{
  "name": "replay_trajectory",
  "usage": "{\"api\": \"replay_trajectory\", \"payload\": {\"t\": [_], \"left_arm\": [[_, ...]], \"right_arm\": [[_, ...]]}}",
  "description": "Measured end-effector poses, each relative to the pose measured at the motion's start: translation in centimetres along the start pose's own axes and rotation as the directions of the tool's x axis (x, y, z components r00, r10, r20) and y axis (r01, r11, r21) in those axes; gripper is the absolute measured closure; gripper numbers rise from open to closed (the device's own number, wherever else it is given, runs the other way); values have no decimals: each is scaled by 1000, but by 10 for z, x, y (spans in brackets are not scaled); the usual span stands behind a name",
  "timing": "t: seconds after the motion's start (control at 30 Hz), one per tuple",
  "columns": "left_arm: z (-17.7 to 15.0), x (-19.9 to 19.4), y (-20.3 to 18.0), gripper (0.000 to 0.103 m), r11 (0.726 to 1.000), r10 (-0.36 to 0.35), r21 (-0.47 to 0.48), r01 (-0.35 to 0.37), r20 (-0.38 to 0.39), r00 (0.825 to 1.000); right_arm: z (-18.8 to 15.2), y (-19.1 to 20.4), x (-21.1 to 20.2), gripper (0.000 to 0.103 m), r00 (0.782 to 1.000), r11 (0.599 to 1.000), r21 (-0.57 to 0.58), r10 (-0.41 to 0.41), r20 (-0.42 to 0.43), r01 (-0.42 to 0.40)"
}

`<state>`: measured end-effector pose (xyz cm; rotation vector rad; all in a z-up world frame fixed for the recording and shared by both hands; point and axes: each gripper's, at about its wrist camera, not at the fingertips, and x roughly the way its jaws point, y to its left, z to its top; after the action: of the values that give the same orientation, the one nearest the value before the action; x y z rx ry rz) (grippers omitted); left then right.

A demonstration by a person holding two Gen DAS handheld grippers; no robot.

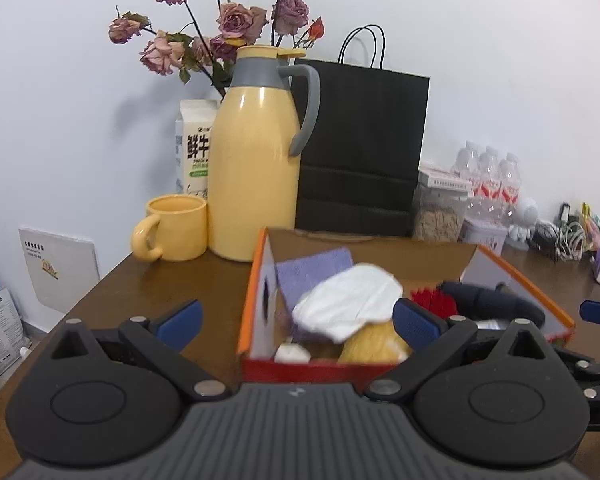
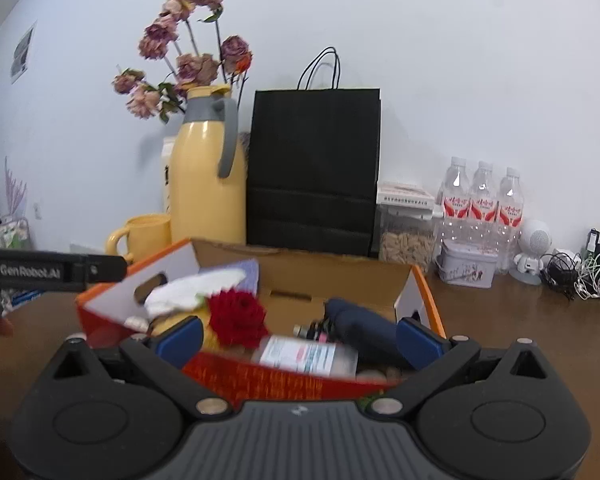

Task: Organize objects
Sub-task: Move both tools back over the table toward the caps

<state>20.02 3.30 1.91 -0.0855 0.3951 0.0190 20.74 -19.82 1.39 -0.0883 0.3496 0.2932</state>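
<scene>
An open cardboard box with orange-edged flaps (image 2: 340, 276) sits on the brown wooden counter (image 2: 520, 320), and both tools hang at its near side. The left tool (image 1: 298, 320) is spread wide, gripping nothing; its right blue-padded finger sits in front of the box's contents, its left one out over bare counter. The right tool (image 2: 300, 340) is likewise spread and empty, its fingers straddling the box's red front wall.

Inside the box lie a crumpled white cloth (image 1: 348, 300) over a purple sponge-like pad (image 1: 314, 272), a yellow rounded object (image 1: 374, 346) beneath them, a red artificial rose (image 2: 236, 318), a dark navy folded umbrella (image 2: 360, 328) and a clear labelled bottle (image 2: 304, 354), blurred.

Behind the box stand a yellow thermos jug with grey handle (image 1: 256, 152), a yellow ceramic mug (image 1: 176, 228), a black paper carrier bag (image 2: 314, 168) and dried pink roses (image 1: 220, 28).
</scene>
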Motion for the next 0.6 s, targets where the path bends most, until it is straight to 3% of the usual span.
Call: {"api": "replay_trajectory", "payload": {"t": [0.4,0.6], "left_arm": [[-43,-30,36,0,998,62,27,-59,-137,989],[-58,-42,46,0,998,69,24,-66,-179,982]], "right_arm": [[-51,9,-25,0,984,998,-53,23,-178,-33],[-61,13,-27,0,976,997,-61,26,-216,-41]]}}
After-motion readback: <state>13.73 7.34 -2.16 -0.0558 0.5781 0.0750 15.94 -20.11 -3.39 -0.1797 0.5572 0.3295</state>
